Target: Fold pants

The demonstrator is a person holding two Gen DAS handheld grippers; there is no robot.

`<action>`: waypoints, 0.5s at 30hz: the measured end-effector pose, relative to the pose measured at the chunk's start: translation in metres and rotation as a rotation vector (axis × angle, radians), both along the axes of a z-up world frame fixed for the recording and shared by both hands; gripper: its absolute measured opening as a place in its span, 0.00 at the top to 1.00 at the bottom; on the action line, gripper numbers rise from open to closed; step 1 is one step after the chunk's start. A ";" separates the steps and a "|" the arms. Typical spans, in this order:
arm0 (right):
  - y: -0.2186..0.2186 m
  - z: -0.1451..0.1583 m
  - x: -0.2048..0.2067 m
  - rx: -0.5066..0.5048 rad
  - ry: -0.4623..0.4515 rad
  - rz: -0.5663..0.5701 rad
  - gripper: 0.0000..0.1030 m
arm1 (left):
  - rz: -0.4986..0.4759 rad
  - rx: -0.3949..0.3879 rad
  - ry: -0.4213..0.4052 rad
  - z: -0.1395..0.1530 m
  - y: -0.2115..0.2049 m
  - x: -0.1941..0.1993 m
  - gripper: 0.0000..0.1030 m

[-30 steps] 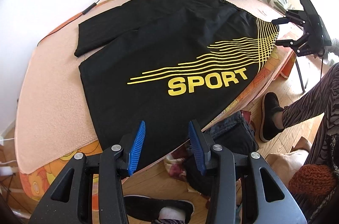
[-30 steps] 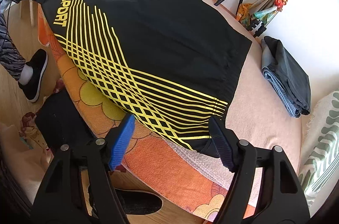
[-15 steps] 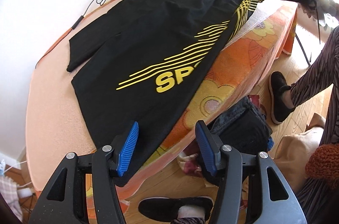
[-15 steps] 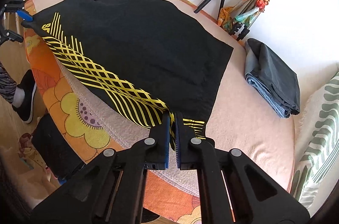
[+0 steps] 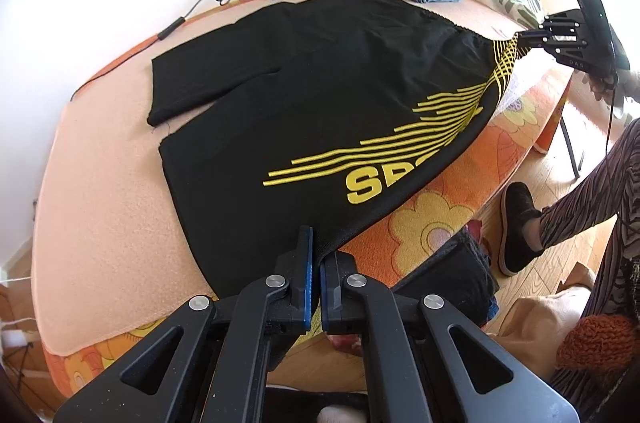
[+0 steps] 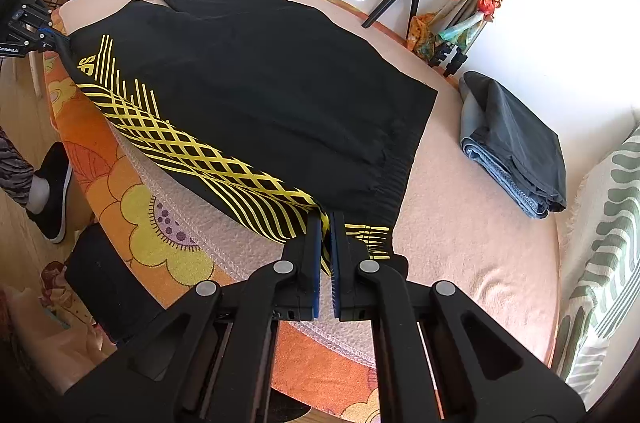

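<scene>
The black pants (image 5: 320,95) lie flat on the bed (image 5: 100,203), no fold done yet. L gripper (image 5: 314,263) pinches the leg end at 6 o'clock. R gripper (image 6: 326,239) pinches the waist corner. Whole fold's still left, I think.

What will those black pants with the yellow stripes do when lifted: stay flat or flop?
Probably flop: the pants already drape over the bed edge and bunch where the right hand-held gripper pinches the waistband. They look thin and light, so the span toward the left hand-held gripper at the hem should sag once raised.
</scene>
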State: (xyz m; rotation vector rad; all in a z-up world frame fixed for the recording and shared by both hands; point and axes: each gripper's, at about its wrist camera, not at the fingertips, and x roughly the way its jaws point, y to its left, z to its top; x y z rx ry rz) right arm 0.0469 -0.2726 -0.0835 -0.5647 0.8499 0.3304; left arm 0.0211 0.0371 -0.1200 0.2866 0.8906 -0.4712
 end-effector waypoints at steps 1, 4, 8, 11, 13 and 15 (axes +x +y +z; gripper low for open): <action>0.000 0.002 0.000 0.006 -0.007 -0.002 0.97 | 0.000 -0.010 -0.020 0.005 0.000 0.000 1.00; 0.000 0.010 0.000 0.017 -0.037 -0.015 0.97 | 0.012 -0.025 -0.073 0.019 0.000 0.001 1.00; 0.000 0.023 0.005 0.029 -0.082 -0.040 0.97 | 0.037 -0.058 -0.113 0.035 0.004 0.014 1.00; 0.000 0.035 0.011 0.042 -0.115 -0.066 0.97 | 0.045 -0.059 -0.148 0.046 0.007 0.024 1.00; 0.001 0.043 0.016 0.055 -0.135 -0.077 0.97 | 0.052 -0.069 -0.165 0.053 0.010 0.031 1.00; 0.002 0.050 0.022 0.063 -0.153 -0.089 0.97 | 0.059 -0.075 -0.187 0.061 0.012 0.038 1.00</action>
